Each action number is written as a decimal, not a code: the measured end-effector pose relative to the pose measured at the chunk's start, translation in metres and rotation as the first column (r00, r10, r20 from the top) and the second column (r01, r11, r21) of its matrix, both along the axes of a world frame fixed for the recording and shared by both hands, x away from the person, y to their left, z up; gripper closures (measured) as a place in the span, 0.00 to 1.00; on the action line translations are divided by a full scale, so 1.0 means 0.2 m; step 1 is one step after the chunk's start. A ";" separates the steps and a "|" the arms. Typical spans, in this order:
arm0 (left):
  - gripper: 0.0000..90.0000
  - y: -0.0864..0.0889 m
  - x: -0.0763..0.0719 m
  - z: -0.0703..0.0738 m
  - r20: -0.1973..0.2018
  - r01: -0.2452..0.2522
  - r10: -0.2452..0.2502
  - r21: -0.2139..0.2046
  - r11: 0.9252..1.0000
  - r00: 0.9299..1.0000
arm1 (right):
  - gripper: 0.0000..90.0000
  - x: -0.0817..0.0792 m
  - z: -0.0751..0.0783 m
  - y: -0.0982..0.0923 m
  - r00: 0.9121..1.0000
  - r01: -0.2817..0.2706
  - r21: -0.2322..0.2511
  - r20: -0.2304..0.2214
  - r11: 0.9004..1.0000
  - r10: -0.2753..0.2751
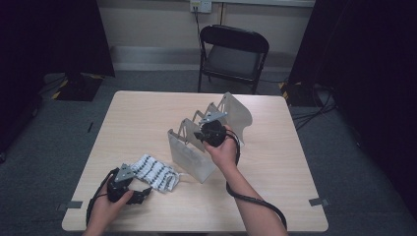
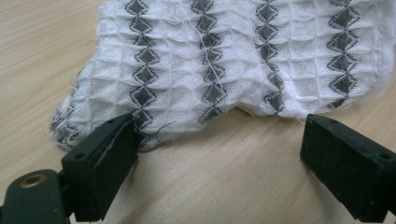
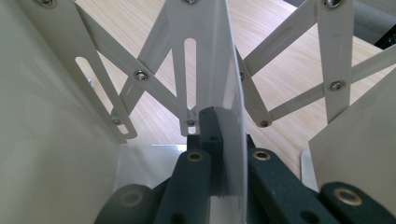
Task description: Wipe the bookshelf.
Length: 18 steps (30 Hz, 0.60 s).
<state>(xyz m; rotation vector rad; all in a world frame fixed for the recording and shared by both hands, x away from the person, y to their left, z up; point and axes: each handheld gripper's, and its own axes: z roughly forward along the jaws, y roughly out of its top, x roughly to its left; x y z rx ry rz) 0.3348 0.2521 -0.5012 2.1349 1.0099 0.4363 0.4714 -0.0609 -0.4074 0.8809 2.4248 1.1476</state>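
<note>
Left side first. Left claw [image 1: 140,195] low at the table's [image 1: 142,118] near-left corner, gripped in the left hand [image 1: 105,209], forearm cut off by the bottom edge. The claw lies nearly level, pointing right toward the cloth [image 1: 155,172]. In the left gripper view its jaws stand spread wide; the cloth [image 2: 233,60] lies ahead of them, its near edge touching or just short of the left pad — hard to tell which. Nothing pinched. Cloth: white waffle weave, rows of grey diamonds, loose threads, frayed edge, rumpled flat on pale wood-grain. Its far side runs out of the frame.

Centre-right. Folding rack [image 1: 209,140], off-white sheet panels joined by riveted scissor struts, stands on the table just right of the cloth. Right hand [image 1: 223,150] reaches in from below, wrist raised, right claw [image 1: 202,133] pointing down and away into the rack. In the right gripper view the jaws are pressed together on a thin upright panel [image 3: 231,107], pinching its lower edge; the fingertips are partly hidden behind it. Slotted struts [image 3: 189,60] cross behind.
</note>
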 end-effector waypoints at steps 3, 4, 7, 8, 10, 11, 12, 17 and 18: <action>0.12 0.00 0.00 0.00 0.000 0.000 0.000 0.001 1.000 1.000 | 1.00 -0.02 0.01 -0.02 1.000 -0.014 0.009 0.009 1.000 0.014; 0.12 0.00 0.00 0.00 0.000 0.000 0.000 0.001 1.000 1.000 | 1.00 -0.02 0.01 -0.03 1.000 -0.017 0.016 0.008 1.000 0.017; 0.11 0.00 0.00 0.00 -0.001 0.002 -0.002 0.001 1.000 1.000 | 1.00 -0.03 0.03 -0.06 1.000 -0.024 0.033 0.013 0.999 0.024; 0.11 0.00 0.00 0.00 0.000 0.001 -0.001 0.001 1.000 1.000 | 1.00 -0.03 0.03 -0.07 0.999 -0.034 0.032 0.021 0.999 0.033; 0.11 0.00 0.00 0.00 -0.001 0.002 -0.002 0.001 1.000 1.000 | 1.00 -0.04 0.04 -0.07 0.999 -0.045 0.027 0.025 0.999 0.044; 0.11 0.00 0.00 0.00 -0.001 0.002 -0.002 0.001 1.000 1.000 | 1.00 -0.04 0.04 -0.07 0.998 -0.048 0.024 0.029 0.999 0.047; 0.11 0.00 0.00 0.00 -0.001 0.002 -0.002 0.001 1.000 1.000 | 1.00 -0.04 0.05 -0.07 0.998 -0.054 0.020 0.035 0.998 0.053; 0.11 0.00 0.00 0.00 -0.001 0.002 -0.002 0.001 1.000 1.000 | 1.00 -0.04 0.07 -0.07 0.997 -0.058 0.047 0.043 0.997 0.056; 0.11 0.00 0.00 0.00 -0.001 0.002 -0.002 0.001 1.000 1.000 | 1.00 -0.04 0.07 -0.07 0.997 -0.058 0.047 0.043 0.997 0.056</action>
